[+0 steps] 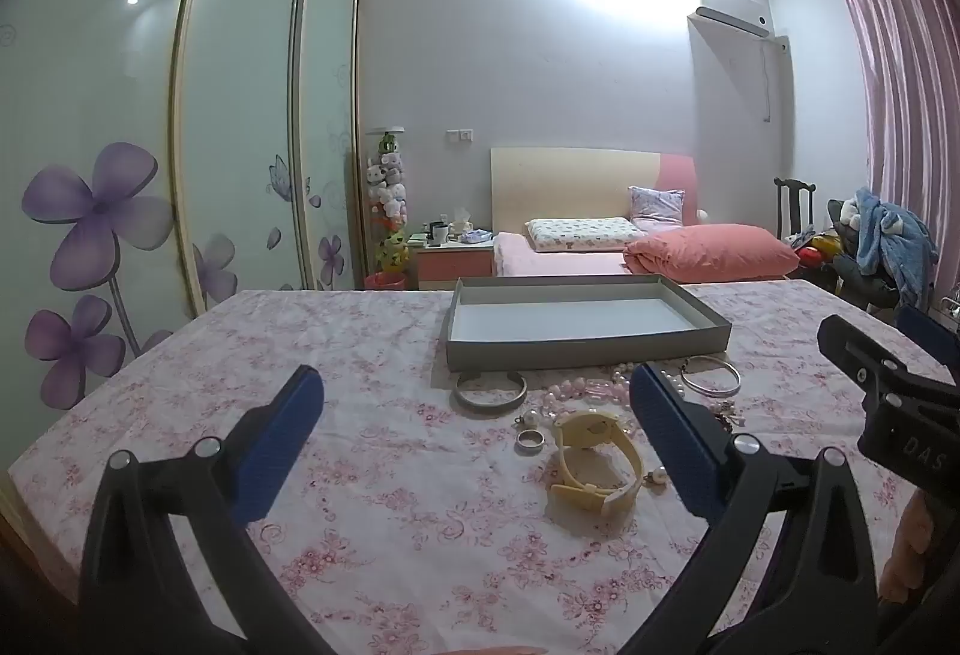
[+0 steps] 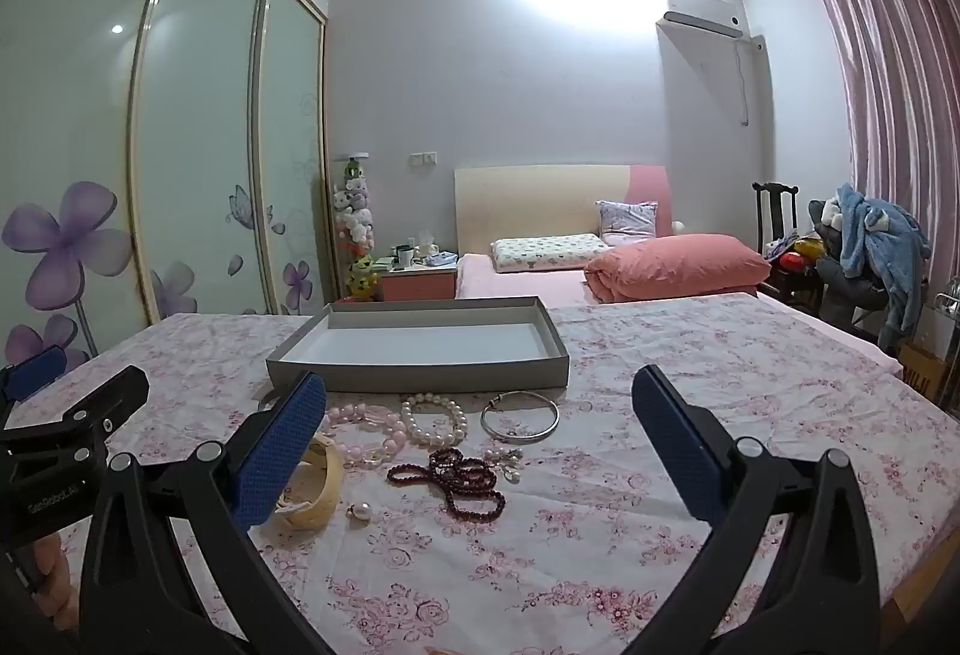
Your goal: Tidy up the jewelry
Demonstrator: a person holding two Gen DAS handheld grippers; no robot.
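A shallow grey box (image 1: 585,355) (image 2: 420,376) with a pale floor stands on the flowered tablecloth, nothing inside it. Jewelry lies in front of it: a wide silver bangle (image 1: 490,394), a silver ring (image 1: 531,440), a cream watch (image 1: 594,460) (image 2: 312,484), pink beads (image 1: 576,392) (image 2: 366,424), a pearl bracelet (image 2: 435,418), a thin silver bangle (image 1: 711,376) (image 2: 519,416), dark red beads (image 2: 459,481) and loose pearl earrings (image 2: 360,511). My left gripper (image 1: 474,397) hovers open over the watch and ring. My right gripper (image 2: 480,403) hovers open over the bracelets. Neither touches anything.
The table (image 2: 690,415) carries a pink floral cloth. Behind it are a bed (image 2: 540,289) with pink pillows, a nightstand (image 2: 417,283), a glass wardrobe (image 1: 180,144) at left, and a chair with clothes (image 2: 864,247) by the pink curtain at right.
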